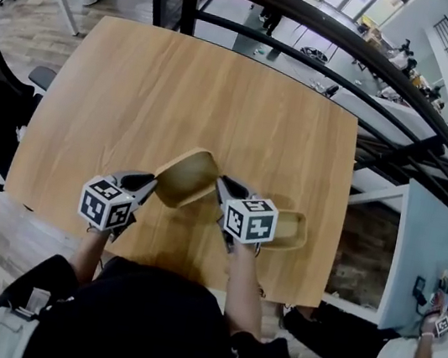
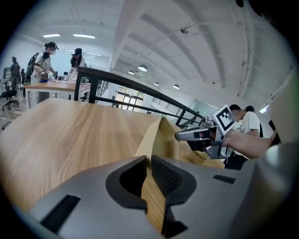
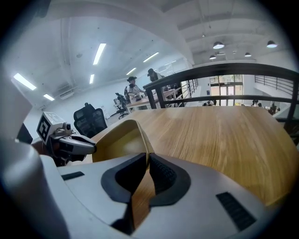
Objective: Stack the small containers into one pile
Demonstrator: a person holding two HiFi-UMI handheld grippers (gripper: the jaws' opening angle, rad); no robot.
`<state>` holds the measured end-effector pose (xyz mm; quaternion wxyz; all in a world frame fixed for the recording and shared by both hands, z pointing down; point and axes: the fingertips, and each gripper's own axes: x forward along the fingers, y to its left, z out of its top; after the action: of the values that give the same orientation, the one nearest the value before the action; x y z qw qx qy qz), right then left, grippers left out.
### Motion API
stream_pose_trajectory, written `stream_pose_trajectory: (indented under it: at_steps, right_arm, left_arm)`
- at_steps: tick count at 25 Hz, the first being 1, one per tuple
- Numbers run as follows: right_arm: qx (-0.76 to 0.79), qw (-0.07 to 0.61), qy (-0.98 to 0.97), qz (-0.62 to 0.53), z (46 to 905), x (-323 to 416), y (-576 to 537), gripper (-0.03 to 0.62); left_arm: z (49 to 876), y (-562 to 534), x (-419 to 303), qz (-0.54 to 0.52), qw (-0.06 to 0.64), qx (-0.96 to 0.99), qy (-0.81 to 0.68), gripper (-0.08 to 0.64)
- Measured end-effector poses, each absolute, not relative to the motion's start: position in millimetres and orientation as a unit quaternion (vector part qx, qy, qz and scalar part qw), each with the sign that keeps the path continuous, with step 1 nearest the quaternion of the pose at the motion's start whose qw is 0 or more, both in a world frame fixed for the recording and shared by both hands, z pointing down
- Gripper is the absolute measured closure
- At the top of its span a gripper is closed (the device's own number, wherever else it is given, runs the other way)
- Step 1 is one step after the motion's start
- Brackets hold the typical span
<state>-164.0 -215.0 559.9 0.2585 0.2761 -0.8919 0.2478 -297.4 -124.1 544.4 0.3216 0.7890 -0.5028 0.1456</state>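
Two grippers are sharing one load: the left gripper [image 1: 148, 187] and right gripper [image 1: 224, 189] are each pinching opposite rims of the tilted wooden container [image 1: 186, 178] above the table [image 1: 178, 98], probably steadying it for nesting into the second container [image 1: 292, 230] lying just beside.

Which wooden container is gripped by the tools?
The tilted container, pinched between left tool and right tool; the other container lies flat on the table.
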Motion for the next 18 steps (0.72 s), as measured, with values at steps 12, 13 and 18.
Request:
stream_pose_trajectory:
  at_steps: [12, 13, 18]
  right_arm:
    - [0.334, 0.223, -0.88, 0.253, 536, -68, -195, 0.554]
    - [0.34, 0.221, -0.878, 0.253, 535, -61, -194, 0.554]
    - [0.362, 0.209, -0.871, 0.259, 533, -26, -185, 0.554]
  left_arm:
    - [525, -125, -213, 0.177, 0.298, 0.822, -0.453, 0.515]
    - [525, -126, -206, 0.18, 0.297, 0.824, -0.448, 0.514]
    - [523, -123, -174, 0.192, 0.29, 0.835, -0.426, 0.514]
